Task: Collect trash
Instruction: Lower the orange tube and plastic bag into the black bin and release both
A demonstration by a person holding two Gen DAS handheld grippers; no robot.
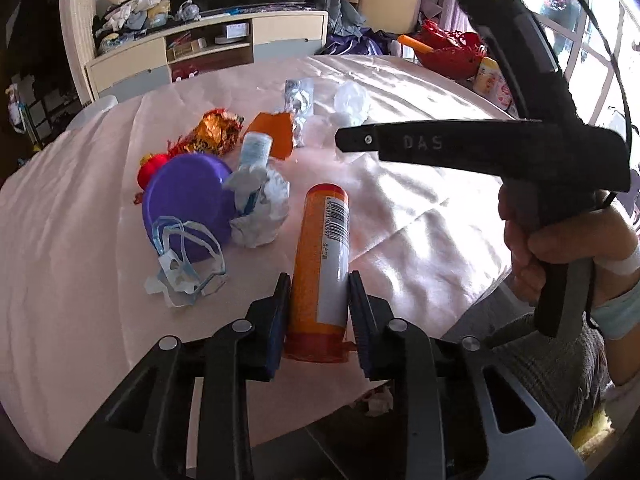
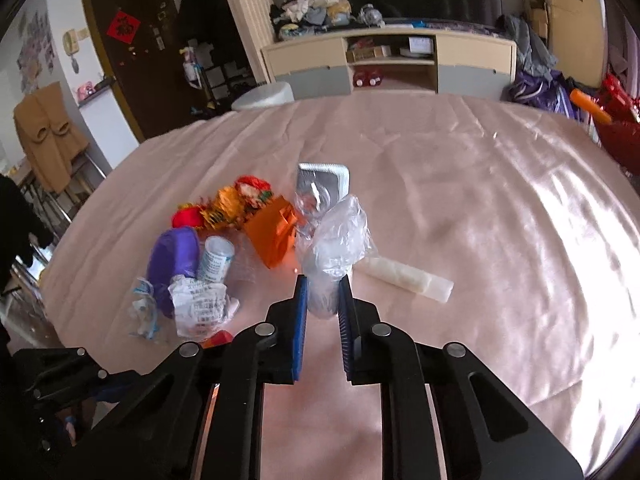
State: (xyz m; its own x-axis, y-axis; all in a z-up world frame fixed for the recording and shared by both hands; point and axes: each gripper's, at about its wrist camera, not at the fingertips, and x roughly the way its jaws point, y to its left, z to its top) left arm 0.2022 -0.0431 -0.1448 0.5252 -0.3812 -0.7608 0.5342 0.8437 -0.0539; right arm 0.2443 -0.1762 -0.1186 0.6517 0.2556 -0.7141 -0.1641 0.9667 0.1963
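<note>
My left gripper [image 1: 319, 280] is shut on an orange tube with a white barcode label [image 1: 321, 264], held over the near edge of the pink-covered table [image 1: 400, 184]. My right gripper [image 2: 323, 284] is shut on a crumpled clear plastic bag [image 2: 338, 236]; in the left wrist view its body [image 1: 500, 148] hangs at the right, held by a hand. Trash lies in a pile on the table: a purple lid [image 1: 188, 204], crumpled white paper [image 1: 260, 208], a small white bottle [image 1: 254, 150], an orange card [image 1: 272, 132], a gold wrapper [image 1: 216, 130], a torn blue-white strip [image 1: 188, 268], and a silver pouch [image 2: 322, 184].
A white foam stick [image 2: 404, 276] lies on the table just right of the right gripper. A red basket [image 1: 448, 52] stands past the table's far right. A TV cabinet [image 2: 392, 60] runs behind the table. A crumpled tissue [image 1: 378, 400] lies below the table's near edge.
</note>
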